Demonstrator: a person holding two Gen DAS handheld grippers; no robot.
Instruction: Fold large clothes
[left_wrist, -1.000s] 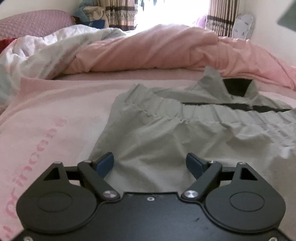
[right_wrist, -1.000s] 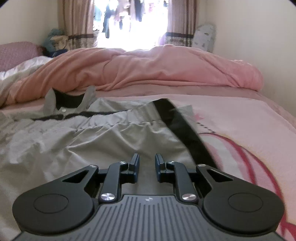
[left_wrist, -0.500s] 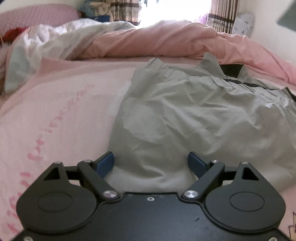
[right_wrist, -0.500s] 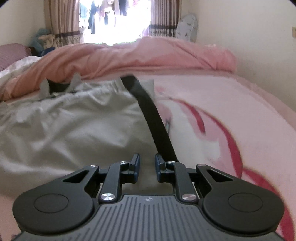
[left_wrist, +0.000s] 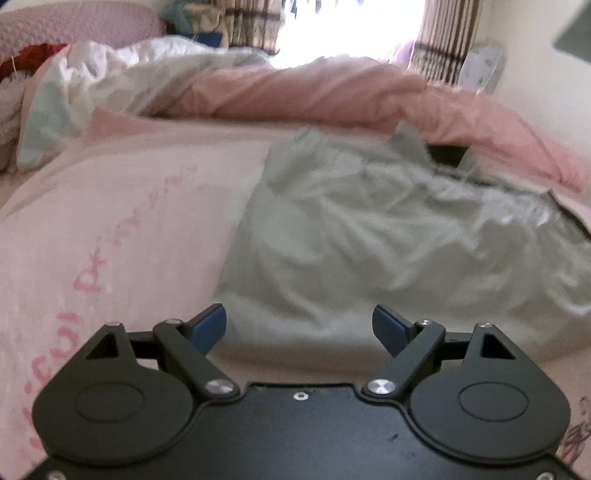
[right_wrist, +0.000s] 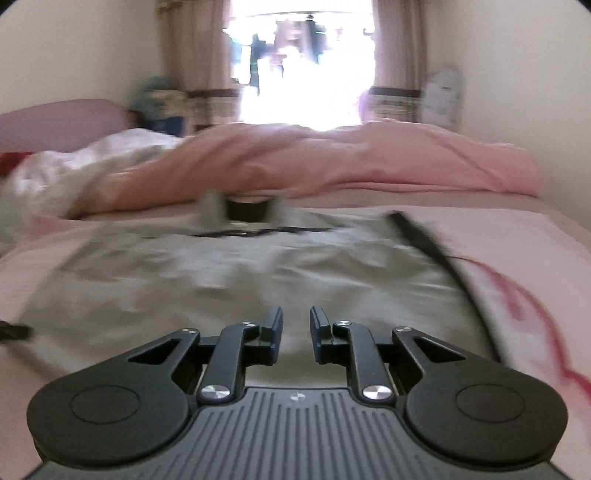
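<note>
While the left gripper (left_wrist: 299, 326) stands with its blue pads (left_wrist: 208, 326) spread wide, the jaws are closing slightly and nothing lies between them; the near edge of the grey garment (left_wrist: 369, 236) sits just beyond the pads. The right gripper (right_wrist: 296, 334) shows its jaws nearly together, a narrow gap left between the pads, with no cloth pinched in it. The garment (right_wrist: 240, 288) lies spread flat on the pink bedsheet (left_wrist: 110, 229), wrinkled across its middle, its dark-lined collar (right_wrist: 245, 210) at the far end from both grippers. A black strip (right_wrist: 424, 240) runs along the garment's edge on the right of the right-wrist view. Pink lettering (left_wrist: 88, 280) is printed on the sheet beside the garment's edge on the left of the left-wrist view. Beyond the collar, a pink duvet (right_wrist: 332, 162) is bunched across the bed, with a white quilt (left_wrist: 122, 74) to its left. Behind the duvet, curtains (right_wrist: 399, 55) frame a bright window (right_wrist: 299, 62). The right-wrist view is blurred
</note>
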